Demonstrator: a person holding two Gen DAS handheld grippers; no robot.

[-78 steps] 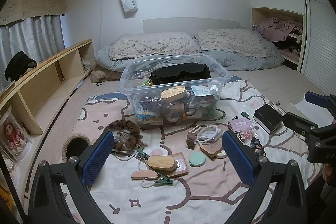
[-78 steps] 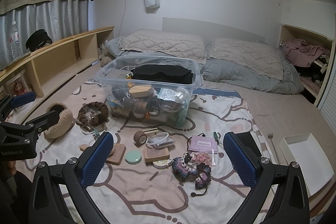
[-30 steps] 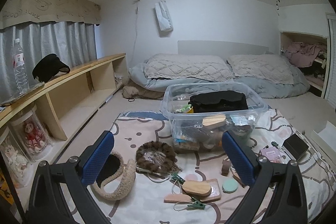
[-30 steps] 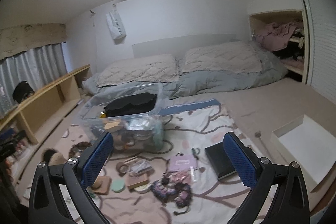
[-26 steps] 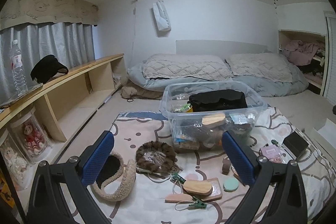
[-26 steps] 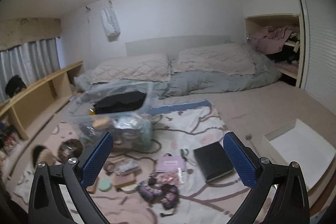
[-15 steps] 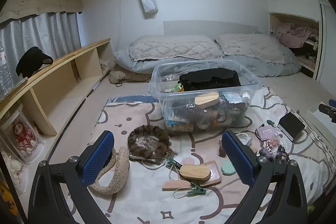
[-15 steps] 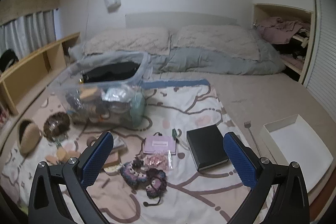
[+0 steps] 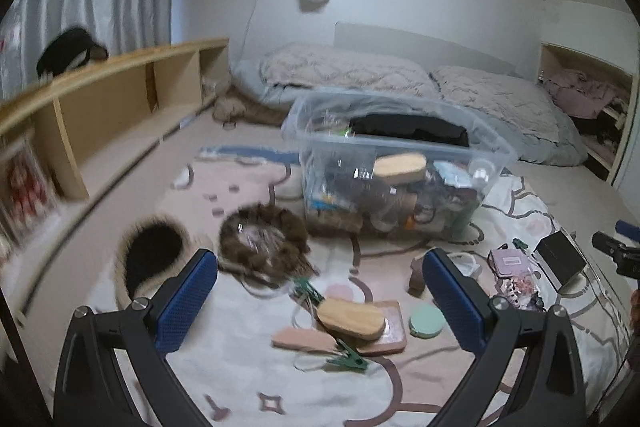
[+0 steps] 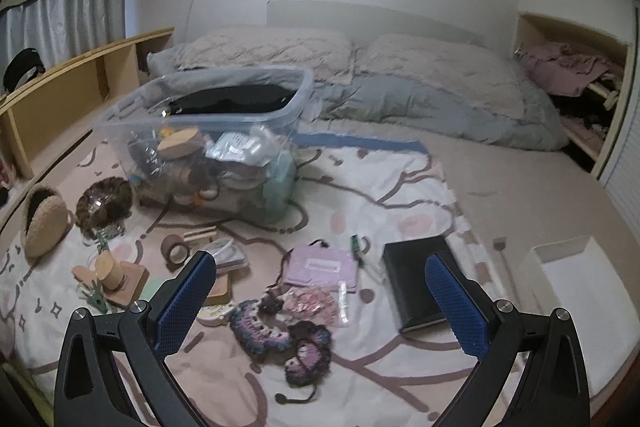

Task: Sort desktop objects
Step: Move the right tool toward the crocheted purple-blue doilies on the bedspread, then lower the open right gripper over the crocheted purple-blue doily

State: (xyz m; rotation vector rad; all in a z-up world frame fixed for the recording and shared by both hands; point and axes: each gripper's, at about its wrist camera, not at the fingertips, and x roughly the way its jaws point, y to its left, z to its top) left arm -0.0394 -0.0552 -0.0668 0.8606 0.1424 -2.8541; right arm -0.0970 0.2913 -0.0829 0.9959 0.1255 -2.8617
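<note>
My left gripper is open and empty, hovering over a wooden brush on a pink board, a mint round case and a green clip. A brown furry ring and a fleece pouch lie at its left. My right gripper is open too, above a crocheted purple piece, a pink pouch and a black book. The clear plastic bin, full of items, stands further back on the patterned blanket.
A white open box sits on the carpet at the right. Wooden shelving runs along the left wall. Pillows and a grey duvet lie behind the bin. A tape roll rests near the right gripper's left finger.
Both views have swung down and closer to the blanket. The left view is blurred with motion. Both grippers stay open and empty; the objects have not moved.
</note>
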